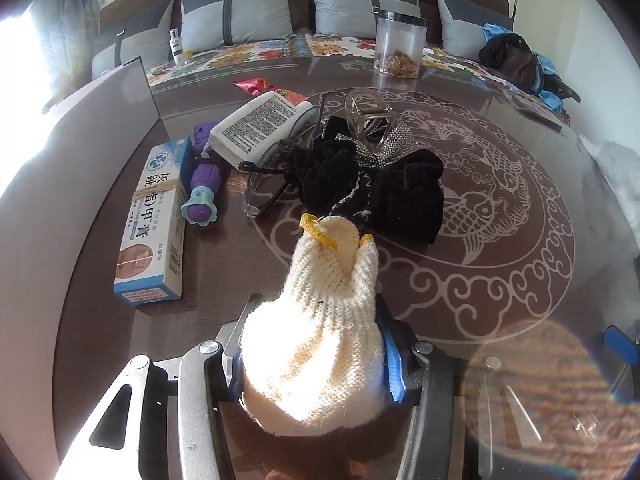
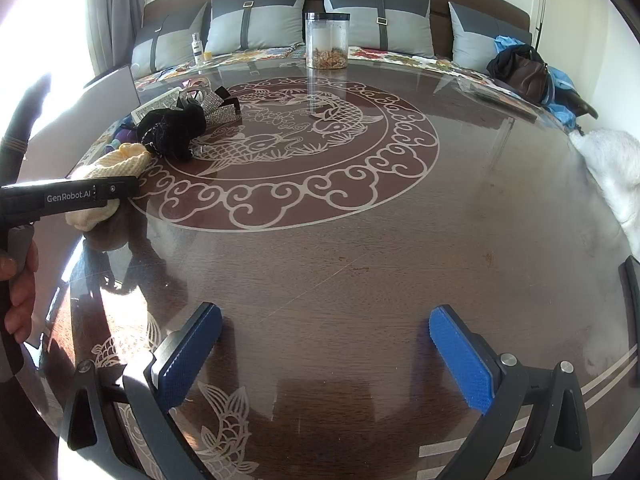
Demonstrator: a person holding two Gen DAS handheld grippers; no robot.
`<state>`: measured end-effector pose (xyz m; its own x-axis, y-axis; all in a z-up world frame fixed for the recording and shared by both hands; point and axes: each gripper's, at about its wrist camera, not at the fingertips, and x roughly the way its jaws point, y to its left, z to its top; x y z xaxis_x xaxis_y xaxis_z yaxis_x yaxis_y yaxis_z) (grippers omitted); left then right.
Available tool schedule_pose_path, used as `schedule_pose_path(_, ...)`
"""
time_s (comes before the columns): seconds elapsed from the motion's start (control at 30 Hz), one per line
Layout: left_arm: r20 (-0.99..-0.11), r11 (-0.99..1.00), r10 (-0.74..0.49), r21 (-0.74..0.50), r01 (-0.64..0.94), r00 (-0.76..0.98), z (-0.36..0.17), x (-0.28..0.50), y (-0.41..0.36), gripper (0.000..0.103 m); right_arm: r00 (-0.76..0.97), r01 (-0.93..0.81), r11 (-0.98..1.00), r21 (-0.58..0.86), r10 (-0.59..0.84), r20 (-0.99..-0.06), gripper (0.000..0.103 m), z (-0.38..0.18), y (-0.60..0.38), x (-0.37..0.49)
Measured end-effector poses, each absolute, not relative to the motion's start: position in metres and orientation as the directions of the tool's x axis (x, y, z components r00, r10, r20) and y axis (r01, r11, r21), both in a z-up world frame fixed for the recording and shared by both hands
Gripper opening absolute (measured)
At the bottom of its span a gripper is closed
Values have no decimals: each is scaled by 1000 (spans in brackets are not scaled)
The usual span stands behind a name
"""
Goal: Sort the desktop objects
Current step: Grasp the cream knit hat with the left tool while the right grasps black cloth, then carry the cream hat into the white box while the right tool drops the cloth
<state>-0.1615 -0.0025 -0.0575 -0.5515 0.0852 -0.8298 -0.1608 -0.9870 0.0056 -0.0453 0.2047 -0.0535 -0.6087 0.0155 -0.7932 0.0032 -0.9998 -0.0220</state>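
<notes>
Cream knit glove (image 1: 320,332) pinched in left claw (image 1: 316,364); right claw (image 2: 324,352) spread over bare table (image 2: 360,248)

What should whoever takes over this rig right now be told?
Left tool: shut on the knit glove, held just above the table.
Right tool: open, holding nothing, over bare table.
Pile on the left side: black cloth, clear clip, glasses, white tube, purple toy, boxed ointment. Jar stands at the far edge.
Done: glove picked up.
Left: place the glove; the rest looks unsorted.
</notes>
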Motion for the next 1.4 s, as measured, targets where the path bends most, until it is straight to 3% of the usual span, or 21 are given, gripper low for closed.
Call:
schedule_pose_path(0.5, -843, -991, 109, -47, -128, -528, -57, -96, -48, 50, -597, 30, -1000, -10, -10, -802, 103, -52, 205, -46)
schedule_pose_path(0.6, -842, -989, 128, -69, -130, -525, -56, -93, -55, 50, -620, 131, -986, 99, -160, -768, 103, -33, 197, -45)
schedule_pose_path(0.7, -841, -986, 165, -130, -103, -516, -55, -92, -65, 50, -680, 294, -955, 43, -241, -692, 103, -5, 164, -64)
schedule_pose_path(0.8, -841, -985, 173, -156, -77, -512, -55, -93, -77, 50, -590, 474, -881, 10, -326, -739, 101, 6, 116, -121)
schedule_pose_path(0.87, -841, -983, 183, -175, -64, -510, -55, -93, -87, 50, -533, 557, -830, -11, -347, -772, 90, 10, 87, -158)
schedule_pose_path(1.0, -839, -980, 195, -190, -62, -508, -56, -93, -98, 50, -437, 657, -749, -87, -284, -854, 85, -5, 41, -210)
schedule_pose_path(1.07, -840, -980, 197, -190, -66, -506, -56, -93, -99, 50, -377, 676, -730, -98, -228, -898, 69, -20, 31, -223)
schedule_pose_path(1.13, -843, -979, 198, -194, -61, -500, -56, -94, -101, 50, -323, 667, -741, -77, -194, -926, 31, -32, 33, -225)
schedule_pose_path(1.4, -788, -946, 297, -321, -50, -540, -23, -77, -119, 50, -321, 513, -855, 73, -271, -908, 31, -8, 69, -179)
